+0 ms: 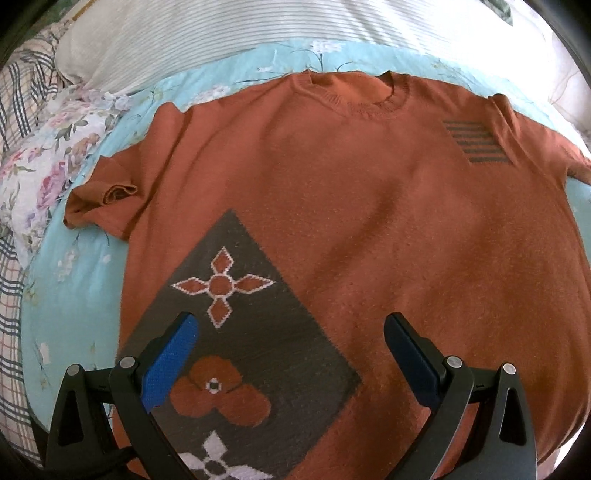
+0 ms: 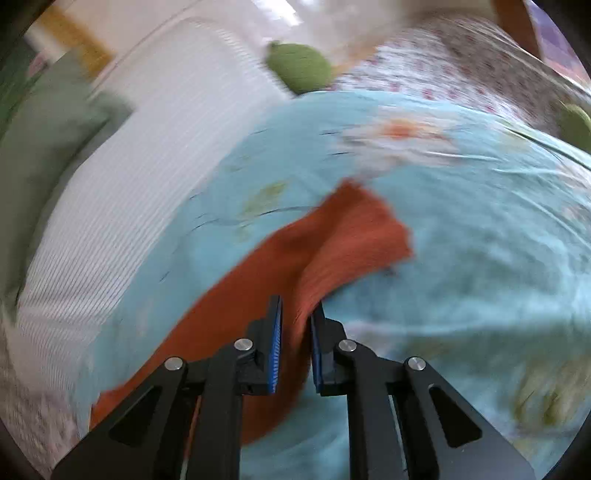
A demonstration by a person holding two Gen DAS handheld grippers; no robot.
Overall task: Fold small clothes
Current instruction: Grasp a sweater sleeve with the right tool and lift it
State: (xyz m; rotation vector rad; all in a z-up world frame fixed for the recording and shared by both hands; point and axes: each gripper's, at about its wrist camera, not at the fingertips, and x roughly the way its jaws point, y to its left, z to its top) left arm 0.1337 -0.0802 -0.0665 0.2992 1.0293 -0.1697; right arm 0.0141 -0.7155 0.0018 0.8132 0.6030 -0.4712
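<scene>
The rust-orange sweater (image 1: pixel 369 221) lies face up, spread flat on the bed (image 1: pixel 74 295) with its light-blue floral sheet, collar toward the striped pillow (image 1: pixel 221 33). The right gripper (image 2: pixel 295 332) has its fingers pinching a sleeve (image 2: pixel 351 236) — likely the first fold, bringing that sleeve in over the body. The left gripper (image 1: pixel 291 354) hovers over the grey patterned panel, fingers spread and empty. The right view is blurred — how much cloth is held is unclear.
</scene>
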